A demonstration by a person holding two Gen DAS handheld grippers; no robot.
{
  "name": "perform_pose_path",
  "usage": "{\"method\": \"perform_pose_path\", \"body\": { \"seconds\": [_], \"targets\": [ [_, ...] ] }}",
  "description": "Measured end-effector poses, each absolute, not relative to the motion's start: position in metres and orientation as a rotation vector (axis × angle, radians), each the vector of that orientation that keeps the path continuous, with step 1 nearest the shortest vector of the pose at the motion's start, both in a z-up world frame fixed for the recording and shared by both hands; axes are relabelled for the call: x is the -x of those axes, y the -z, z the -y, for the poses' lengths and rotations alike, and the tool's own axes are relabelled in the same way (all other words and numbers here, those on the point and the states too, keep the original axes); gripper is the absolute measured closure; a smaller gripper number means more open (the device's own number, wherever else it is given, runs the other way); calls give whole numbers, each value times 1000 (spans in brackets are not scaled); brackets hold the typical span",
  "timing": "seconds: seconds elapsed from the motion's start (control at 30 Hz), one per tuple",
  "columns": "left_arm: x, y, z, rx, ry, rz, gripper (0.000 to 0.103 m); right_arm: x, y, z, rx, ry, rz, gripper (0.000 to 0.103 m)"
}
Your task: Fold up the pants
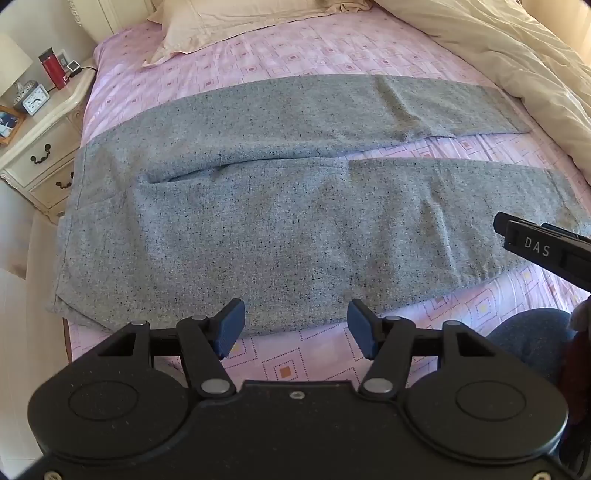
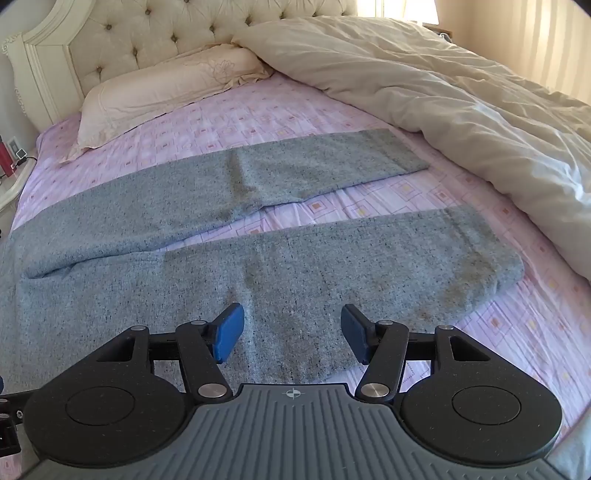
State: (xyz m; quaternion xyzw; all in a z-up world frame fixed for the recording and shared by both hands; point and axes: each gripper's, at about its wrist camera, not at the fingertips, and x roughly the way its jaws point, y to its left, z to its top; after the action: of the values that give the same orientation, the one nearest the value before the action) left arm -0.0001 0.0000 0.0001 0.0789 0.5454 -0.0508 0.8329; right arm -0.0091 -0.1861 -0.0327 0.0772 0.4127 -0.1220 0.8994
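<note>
Grey speckled pants (image 1: 258,221) lie spread flat across the pink patterned bed sheet (image 1: 303,55), waistband at the left, both legs running to the right and split apart. They also show in the right wrist view (image 2: 295,280). My left gripper (image 1: 295,326) is open and empty, above the near edge of the near leg. My right gripper (image 2: 291,328) is open and empty, above the near leg towards its cuff end. Part of the right gripper's black body shows at the right edge of the left wrist view (image 1: 543,247).
A cream duvet (image 2: 461,110) is bunched along the right of the bed, close to the leg cuffs. A cream pillow (image 2: 166,92) lies by the tufted headboard (image 2: 155,33). A white nightstand (image 1: 40,147) with a clock and a red bottle stands at the left.
</note>
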Motion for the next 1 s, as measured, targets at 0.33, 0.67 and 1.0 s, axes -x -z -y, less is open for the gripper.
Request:
{"method": "perform_pose_path", "body": {
  "seconds": [0.33,0.67,1.0],
  "targets": [
    [1,1,-2,-167,107,-1153,39,9,33,186,-161,251,-855,46],
    [1,1,-2,-163,106,-1154,39,9,33,185,-161,252,-855,46],
    [1,2,-1,-156,106,-1152,39,8,33,185,-162,250,-856,46]
  ]
}}
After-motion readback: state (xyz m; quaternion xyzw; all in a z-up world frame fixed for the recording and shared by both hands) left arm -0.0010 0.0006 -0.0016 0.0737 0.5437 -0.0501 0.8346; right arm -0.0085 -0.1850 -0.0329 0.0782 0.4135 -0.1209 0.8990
